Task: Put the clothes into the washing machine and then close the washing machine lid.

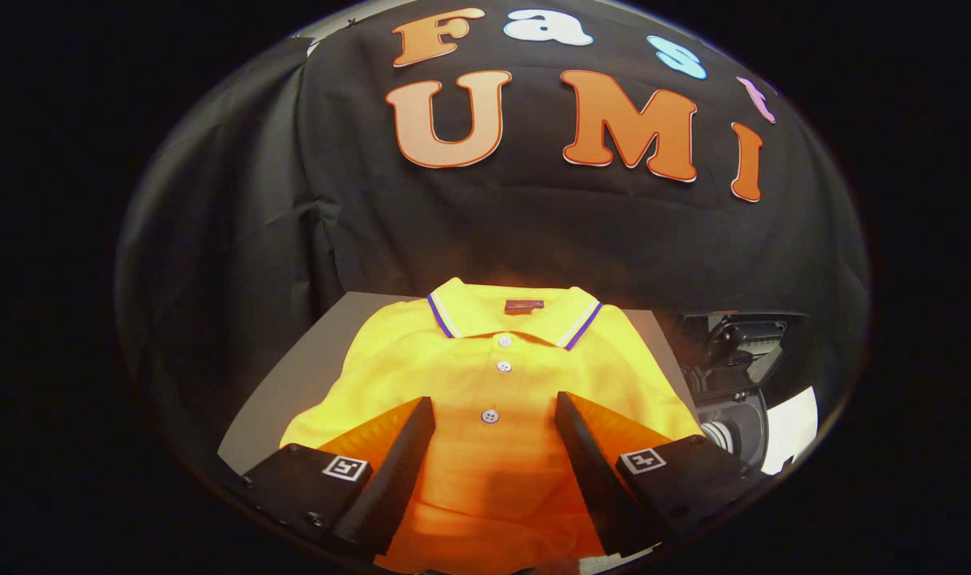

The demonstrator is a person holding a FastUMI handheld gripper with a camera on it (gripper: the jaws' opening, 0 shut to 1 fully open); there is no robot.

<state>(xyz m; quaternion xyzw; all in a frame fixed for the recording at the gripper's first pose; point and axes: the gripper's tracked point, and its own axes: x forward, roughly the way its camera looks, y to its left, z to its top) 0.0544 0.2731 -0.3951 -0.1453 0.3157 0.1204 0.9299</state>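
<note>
We see the grey tabletop [294, 375] running back to the black cloth wall, its left strip bare and its right edge ending just short of the washing machine [733, 375]. That machine sits off to the right, beyond the right finger, dark and partly cut from sight — we cannot tell how its lid stands. A yellow polo shirt [485, 383] lies flat across most of the tabletop, collar toward the wall, placket buttons running down toward us; its shoulders reach near the right edge, with more bare surface on the left. Our tongs [493, 415] hang spread wide over the shirt's lower chest — nothing gripped, the fingers [406, 447] apart with one button showing in the gap between them.
</note>
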